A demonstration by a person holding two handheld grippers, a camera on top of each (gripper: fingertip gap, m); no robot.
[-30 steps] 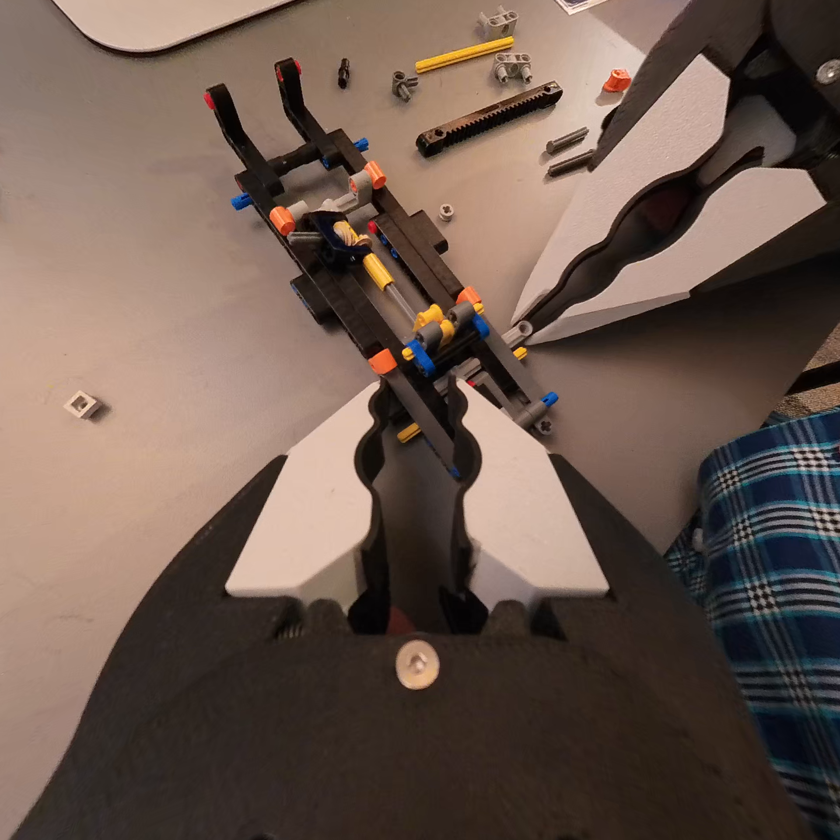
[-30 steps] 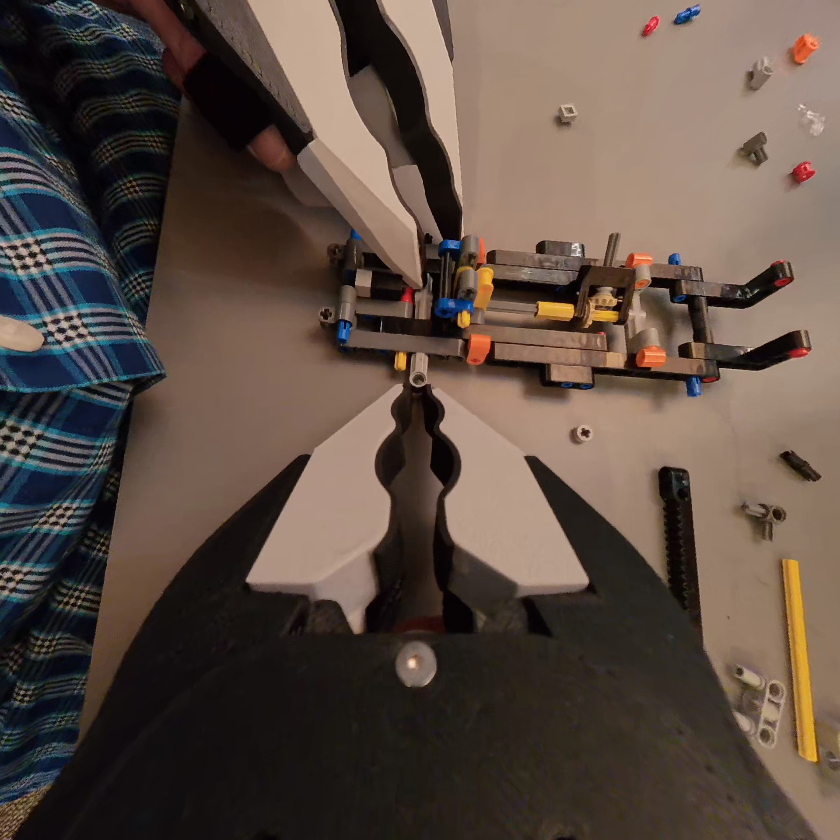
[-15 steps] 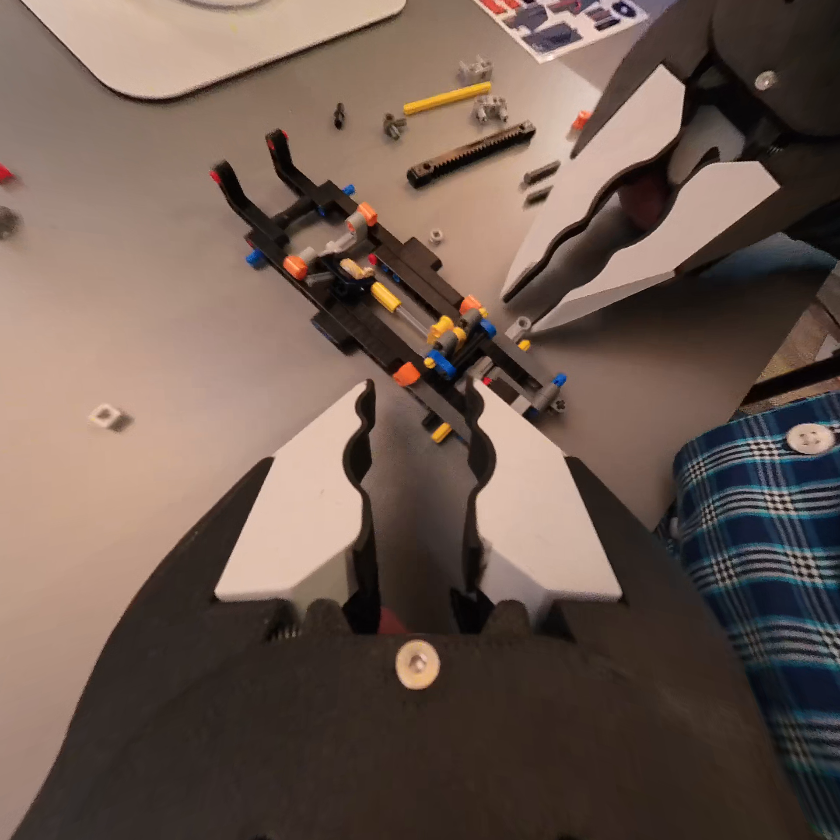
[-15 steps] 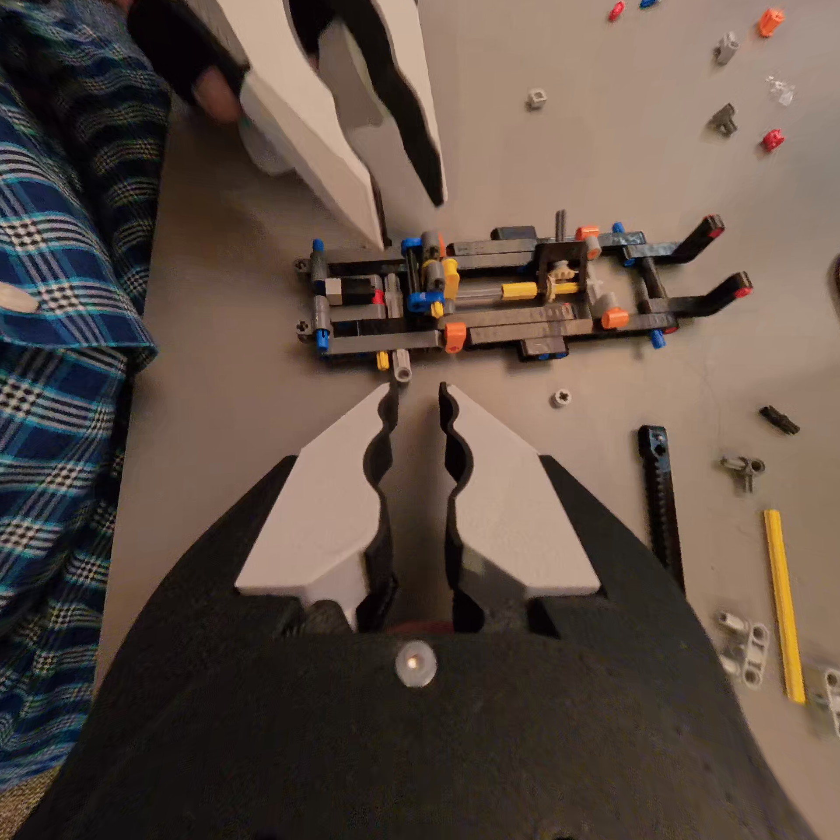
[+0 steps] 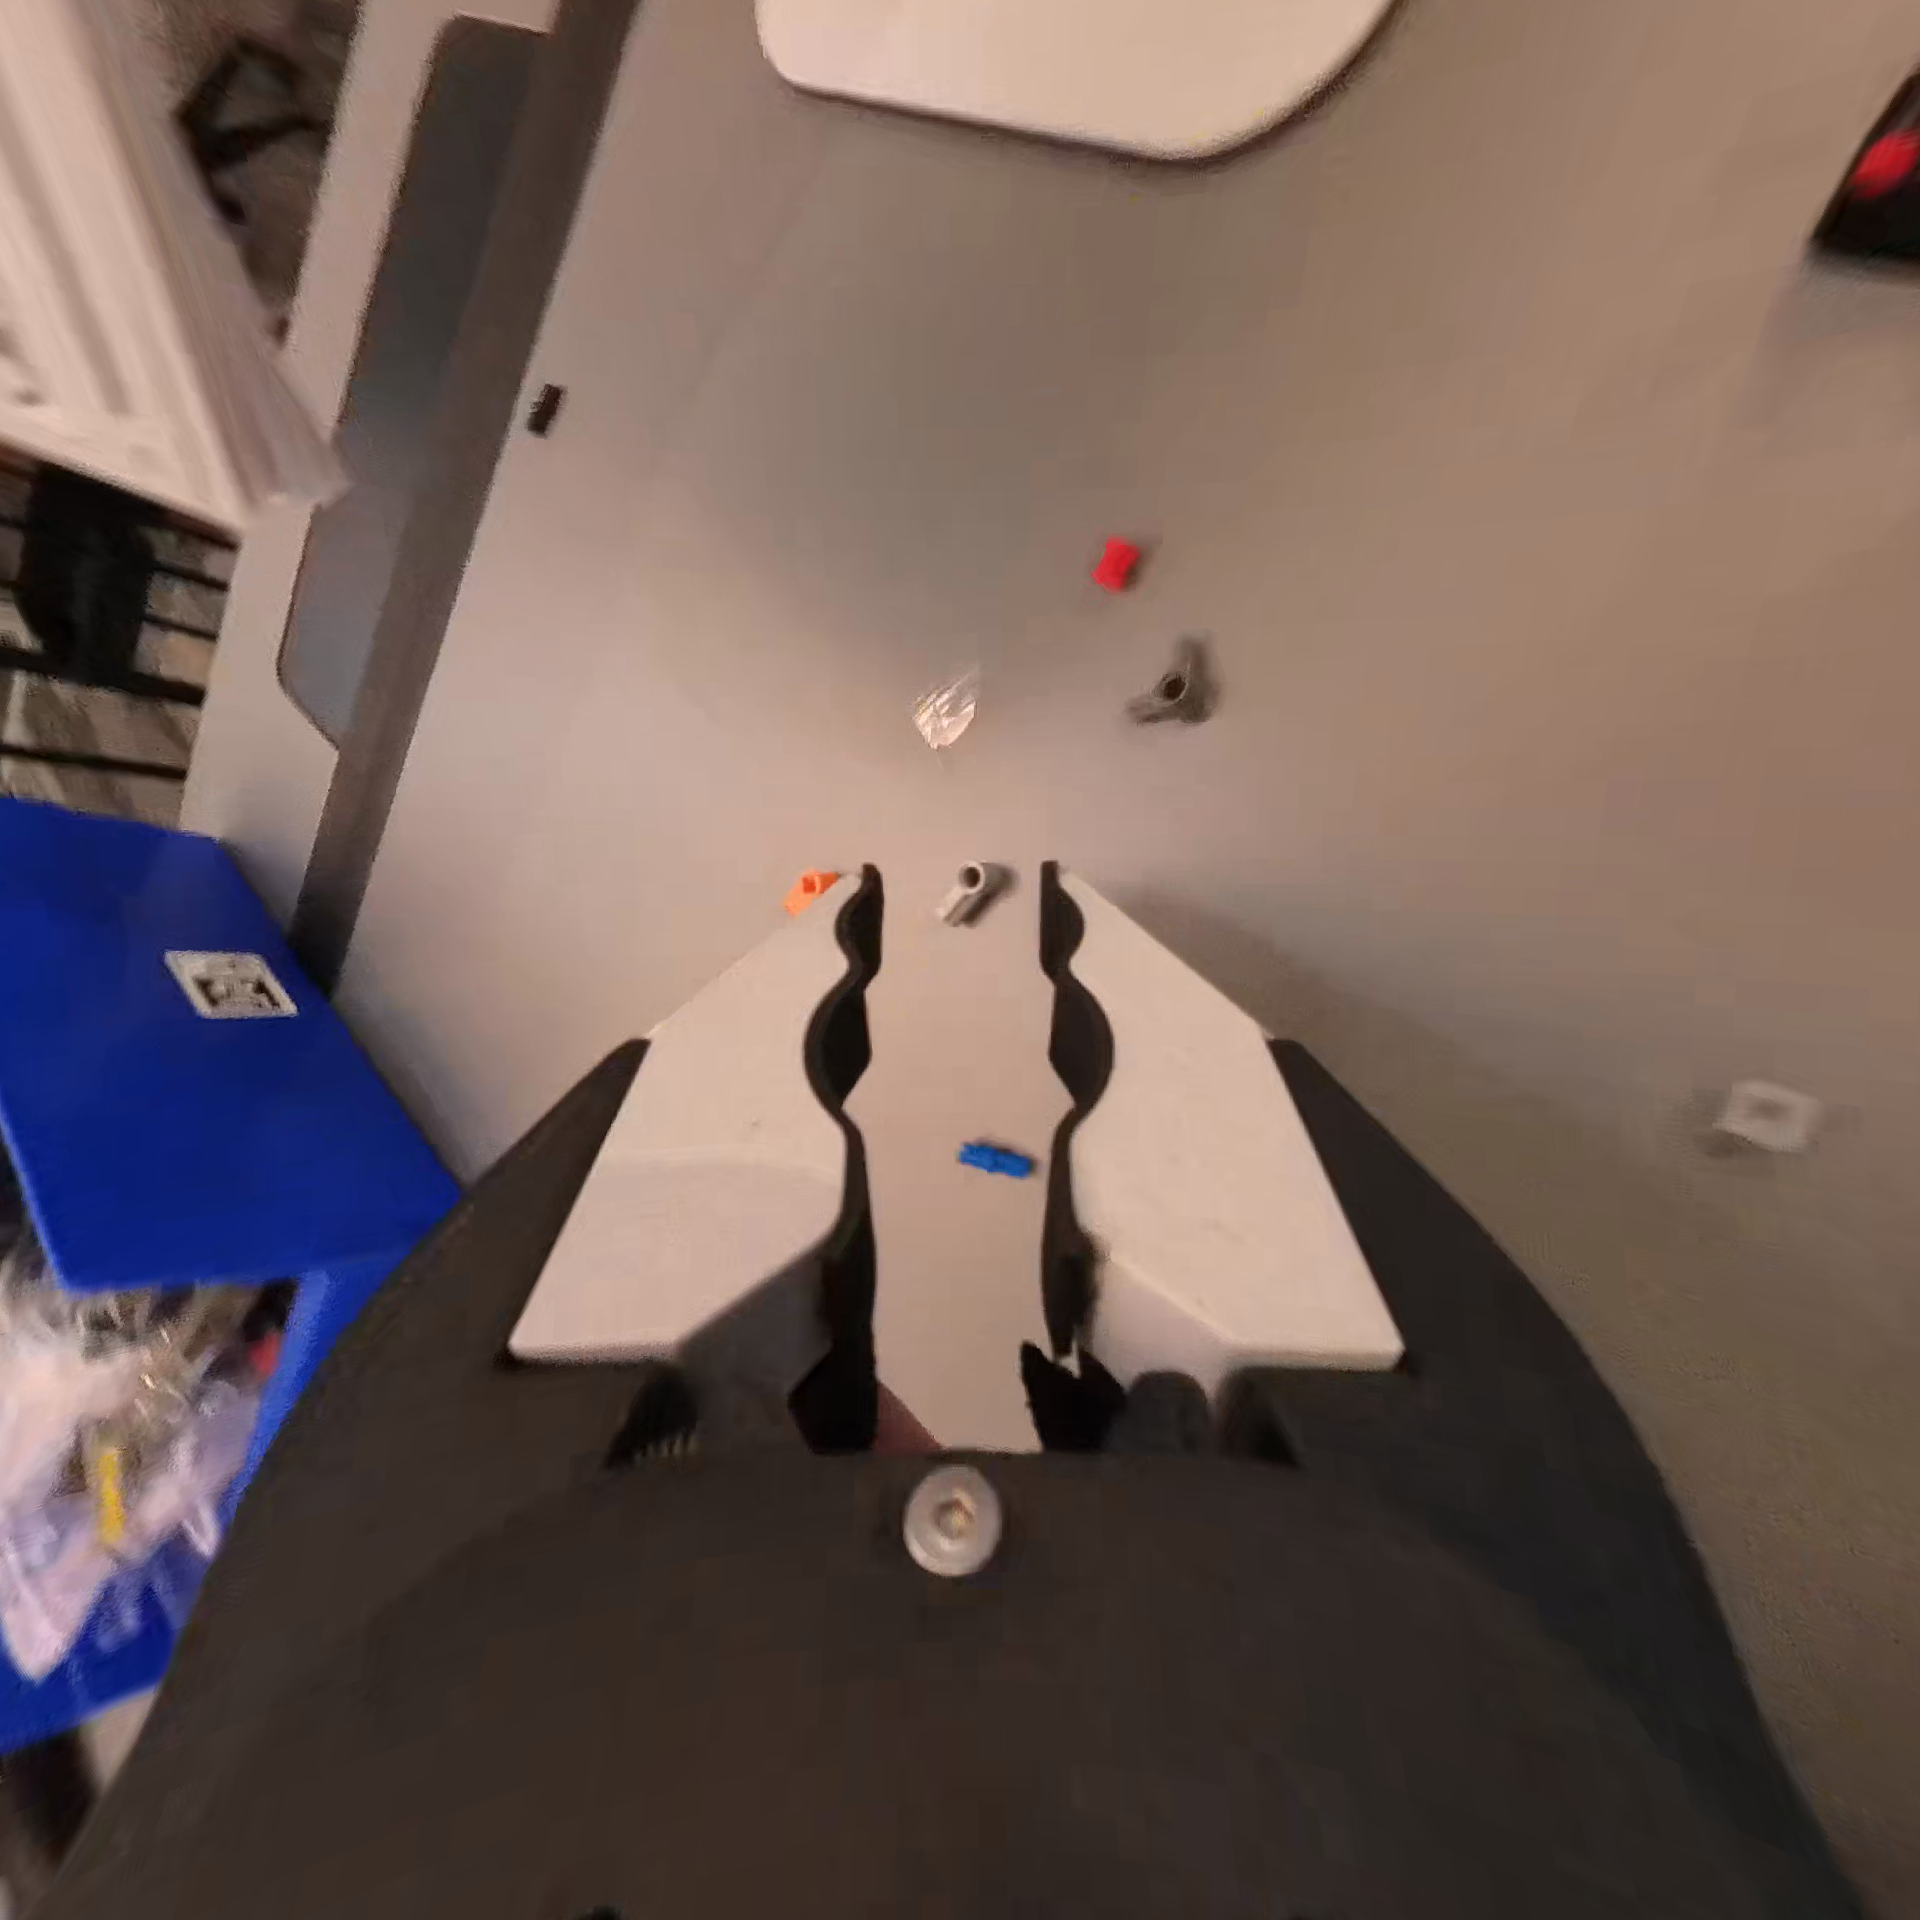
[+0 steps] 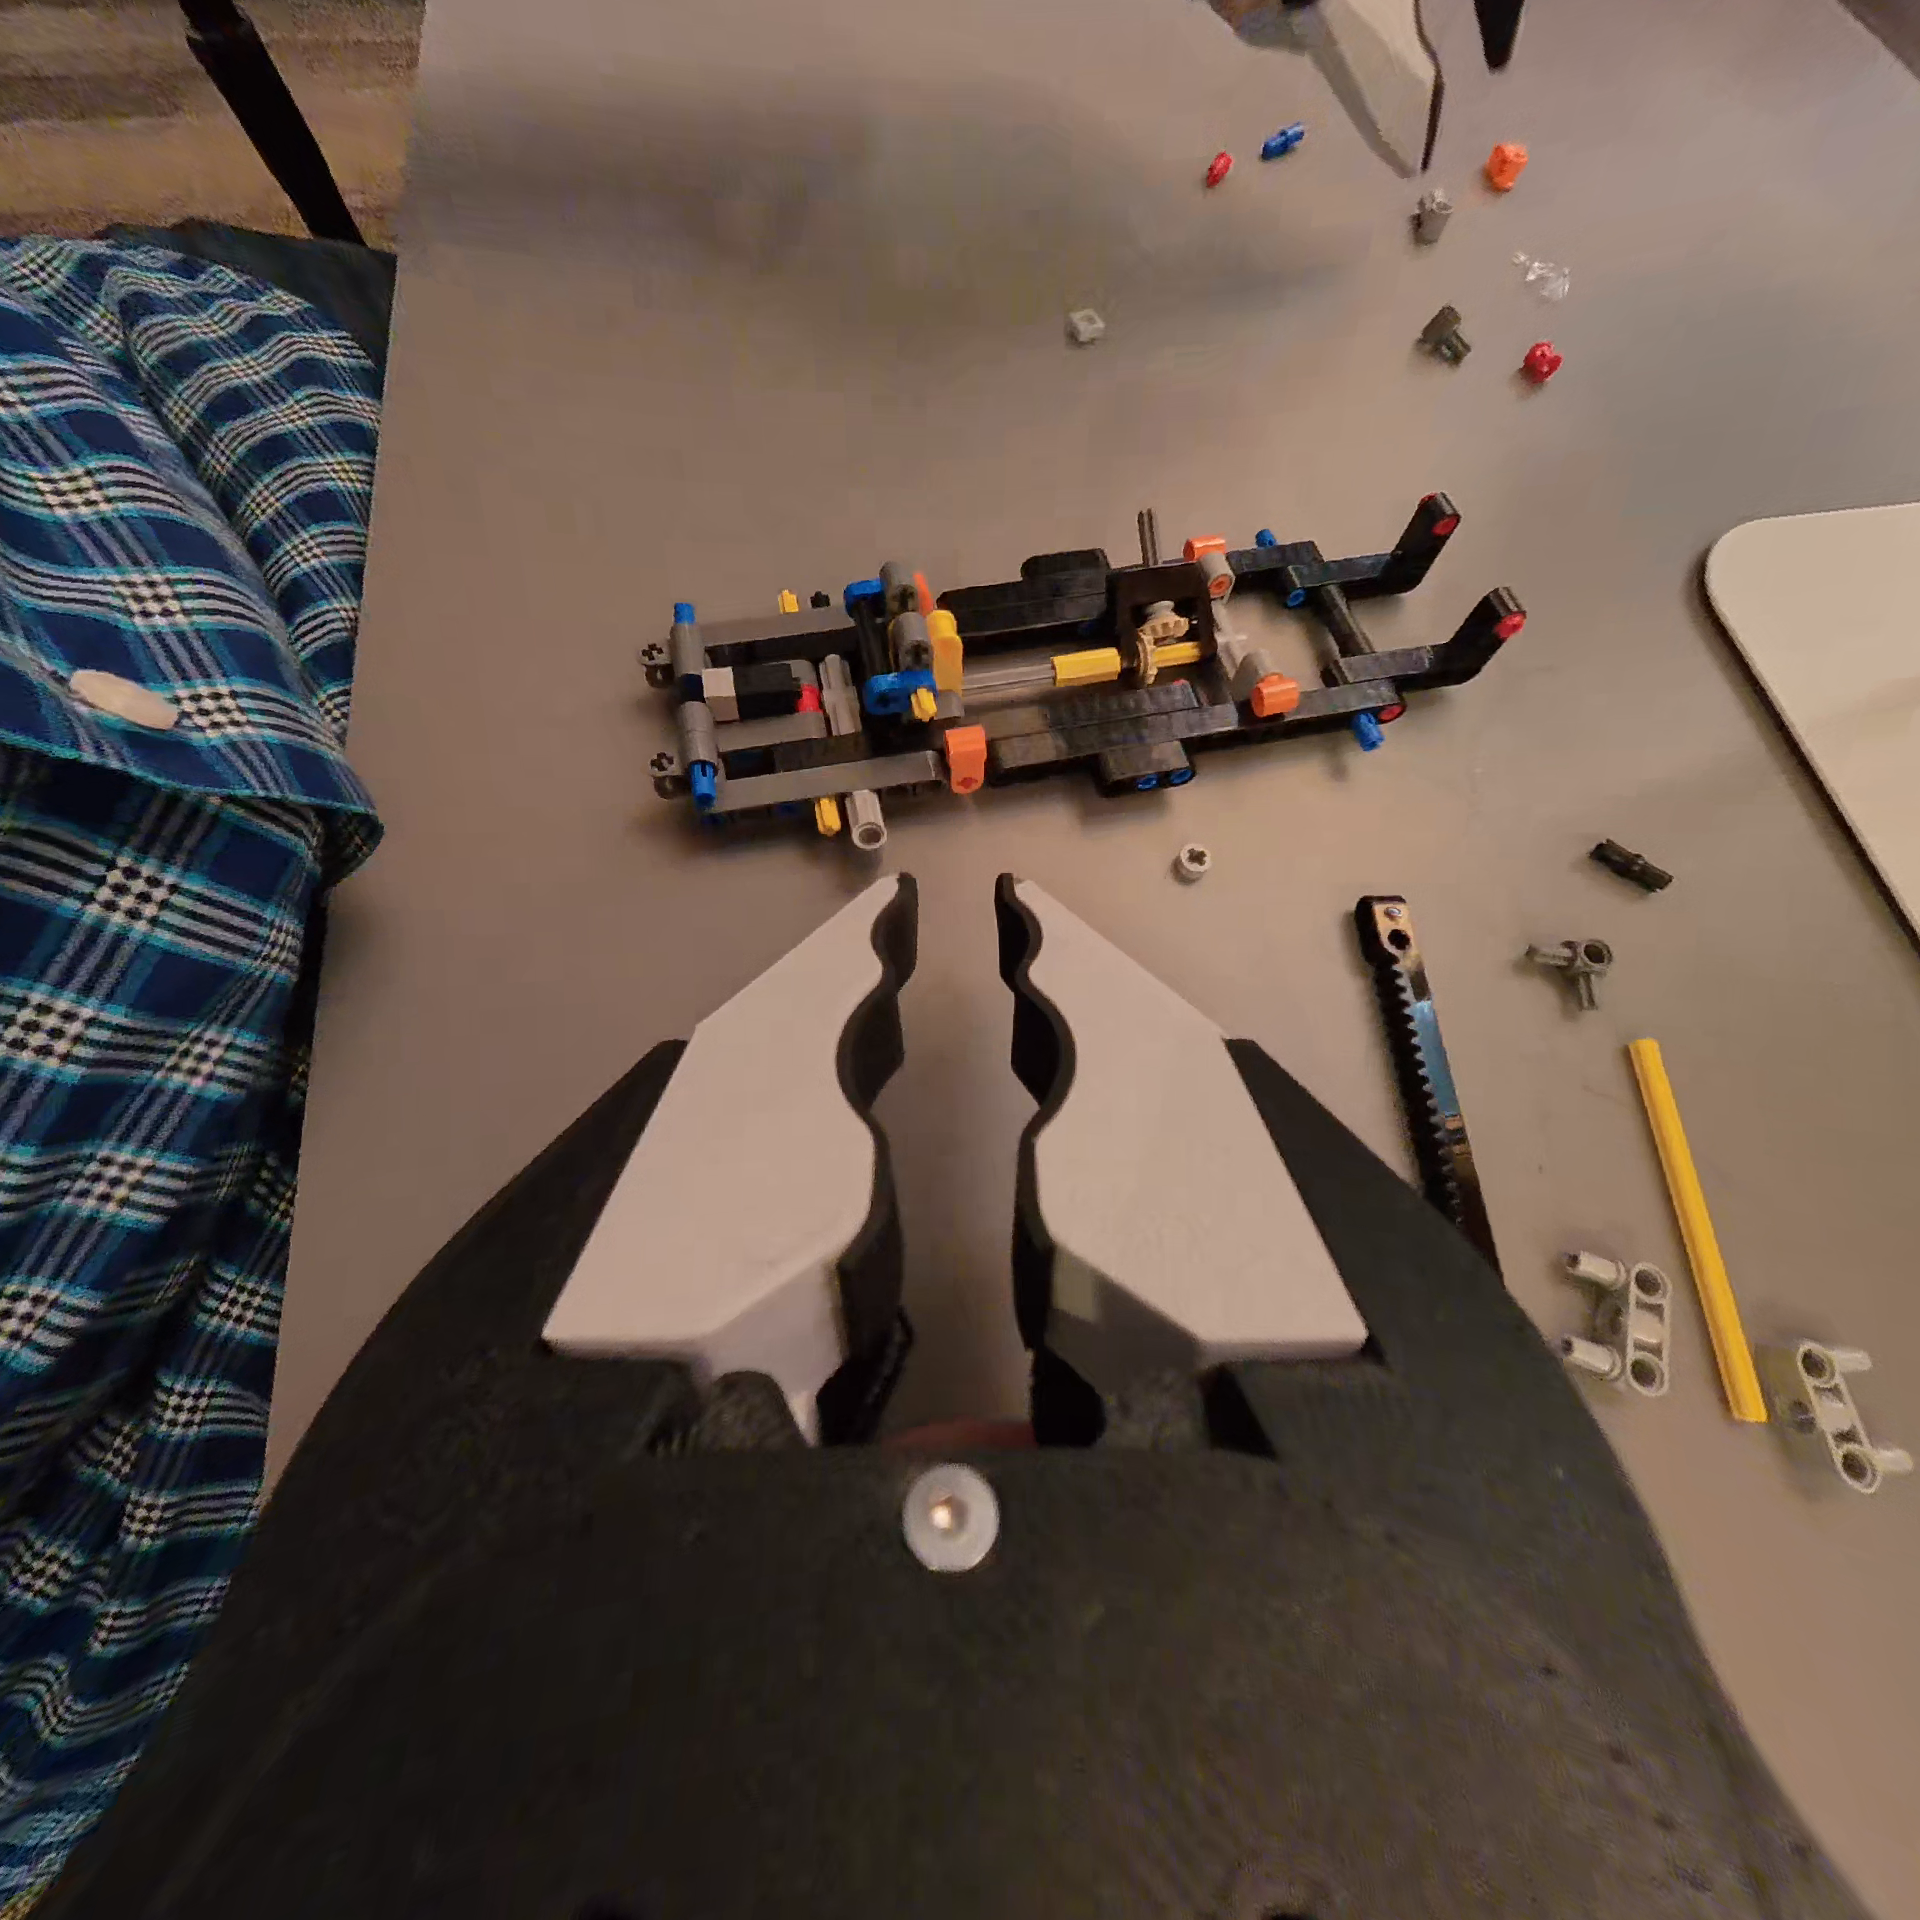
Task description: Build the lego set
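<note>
The part-built black Lego chassis (image 6: 1070,665) lies on the grey table in the right wrist view, with yellow, blue and orange pieces in it. My right gripper (image 6: 956,883) is open and empty, just in front of the chassis and apart from it. My left gripper (image 5: 958,873) is open and empty over loose pieces at the far side. A small grey connector (image 5: 975,891) lies between its tips, an orange piece (image 5: 808,891) just left of them, and a blue pin (image 5: 995,1160) between the fingers farther back. The left gripper's tips also show in the right wrist view (image 6: 1444,94).
Loose parts lie right of my right gripper: a black toothed rack (image 6: 1418,1049), a yellow axle (image 6: 1694,1226), grey connectors (image 6: 1621,1320). A red piece (image 5: 1117,564), a dark grey piece (image 5: 1172,694) and a clear piece (image 5: 948,707) lie ahead of the left gripper. A blue box (image 5: 187,1049) is beyond the table's left edge. A white mat (image 6: 1829,665) is right. Across from one pair of fingers to the other is roughly 30 cm.
My left gripper let go of the chassis, opened and swung away to the loose pieces at the far side. My right gripper opened and drew back a little from the chassis.
</note>
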